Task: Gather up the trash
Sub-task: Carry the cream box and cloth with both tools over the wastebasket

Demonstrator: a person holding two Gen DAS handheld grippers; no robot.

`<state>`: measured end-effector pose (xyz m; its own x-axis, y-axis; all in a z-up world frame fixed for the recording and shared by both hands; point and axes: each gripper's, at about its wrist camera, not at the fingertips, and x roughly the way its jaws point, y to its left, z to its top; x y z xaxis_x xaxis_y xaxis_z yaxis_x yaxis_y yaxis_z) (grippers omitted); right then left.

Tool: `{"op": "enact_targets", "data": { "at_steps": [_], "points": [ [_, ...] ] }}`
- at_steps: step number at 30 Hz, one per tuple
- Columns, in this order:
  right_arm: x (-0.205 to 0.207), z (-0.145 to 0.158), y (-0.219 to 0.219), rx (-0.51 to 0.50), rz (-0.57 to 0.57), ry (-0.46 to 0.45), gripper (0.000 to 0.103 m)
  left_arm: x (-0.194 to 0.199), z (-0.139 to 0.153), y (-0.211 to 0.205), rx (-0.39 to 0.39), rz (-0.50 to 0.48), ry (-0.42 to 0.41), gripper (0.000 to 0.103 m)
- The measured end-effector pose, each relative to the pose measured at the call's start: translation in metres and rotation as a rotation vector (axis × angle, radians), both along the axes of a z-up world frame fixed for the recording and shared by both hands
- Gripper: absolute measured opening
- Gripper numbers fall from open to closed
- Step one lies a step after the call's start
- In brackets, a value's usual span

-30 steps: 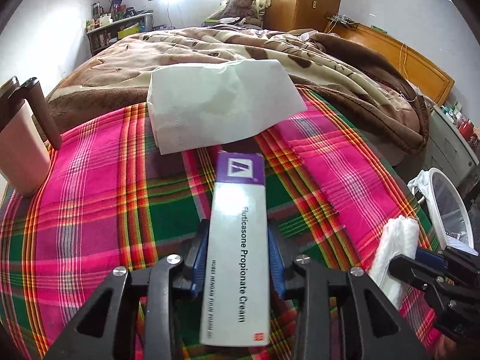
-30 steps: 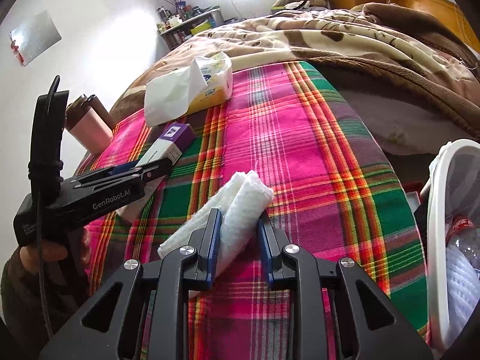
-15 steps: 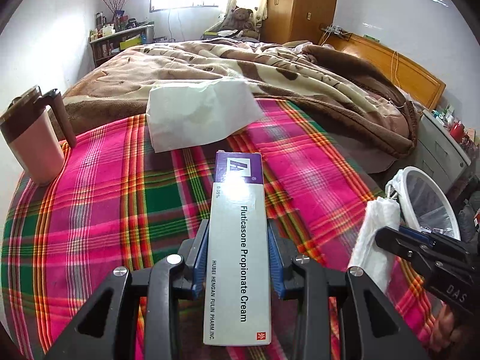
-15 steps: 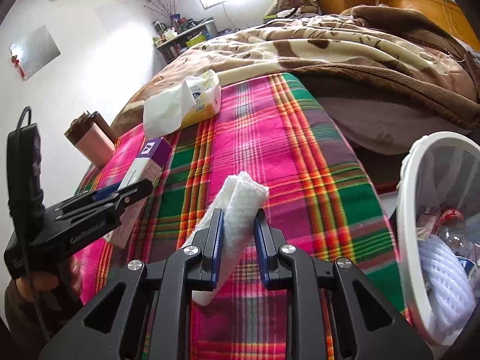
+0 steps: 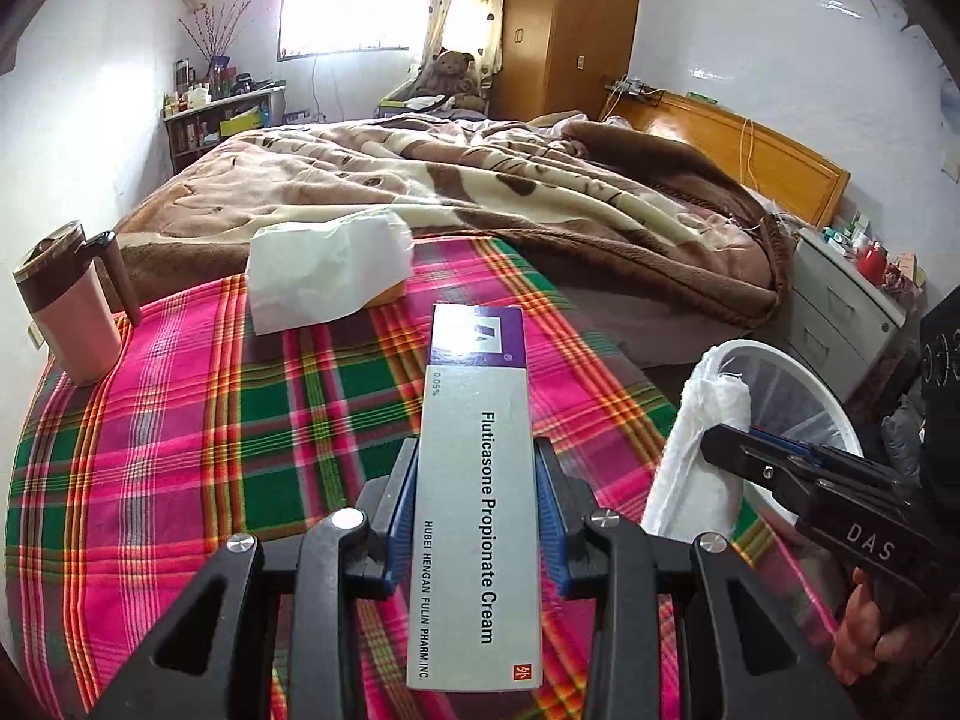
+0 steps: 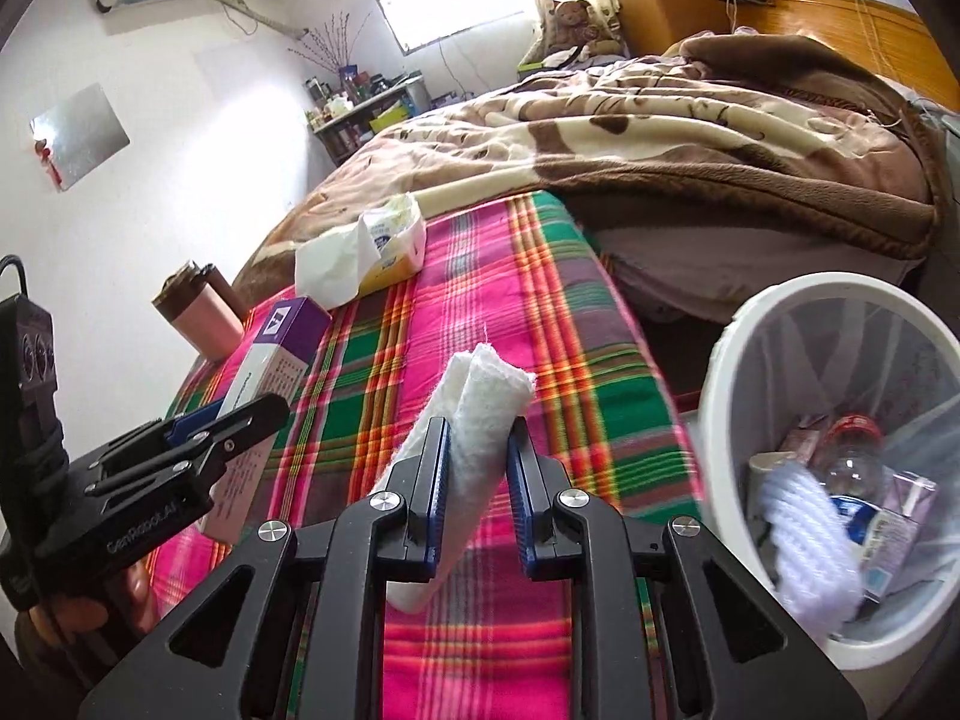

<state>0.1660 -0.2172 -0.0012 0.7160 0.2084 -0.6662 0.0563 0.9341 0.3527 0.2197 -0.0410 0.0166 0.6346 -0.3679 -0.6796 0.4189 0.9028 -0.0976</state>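
My left gripper (image 5: 475, 468) is shut on a long grey and purple cream box (image 5: 474, 480), lifted above the plaid blanket (image 5: 180, 420). In the right wrist view that box (image 6: 264, 372) shows at the left, clamped in the left gripper (image 6: 240, 420). The right gripper (image 6: 478, 444) is shut on a folded white tissue wad (image 6: 480, 414), also held off the blanket. From the left wrist view the wad (image 5: 702, 450) hangs in the right gripper (image 5: 720, 438) in front of the white trash bin (image 5: 810, 384). The bin (image 6: 726, 360) stands beside the bed at the right, with several discarded items inside.
A pink mug with a brown lid (image 5: 66, 312) stands at the blanket's left edge. A tissue pack with a sheet pulled out (image 5: 330, 270) lies further back. A rumpled brown blanket (image 5: 480, 192) covers the bed beyond. A grey drawer cabinet (image 5: 852, 306) stands behind the bin.
Both grippers have risen off the plaid blanket and moved right, toward the bin, carrying the box and the tissue wad. The right jaws squeezed tighter on the wad.
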Motion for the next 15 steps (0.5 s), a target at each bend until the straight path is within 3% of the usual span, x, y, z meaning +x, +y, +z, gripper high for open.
{"op": "enact_targets", "data": {
  "at_steps": [15],
  "points": [
    [-0.038,0.017,-0.058,-0.024,-0.105,-0.061,0.019,-0.044,0.022,-0.059,-0.036,-0.080,-0.072,0.037]
  ]
}}
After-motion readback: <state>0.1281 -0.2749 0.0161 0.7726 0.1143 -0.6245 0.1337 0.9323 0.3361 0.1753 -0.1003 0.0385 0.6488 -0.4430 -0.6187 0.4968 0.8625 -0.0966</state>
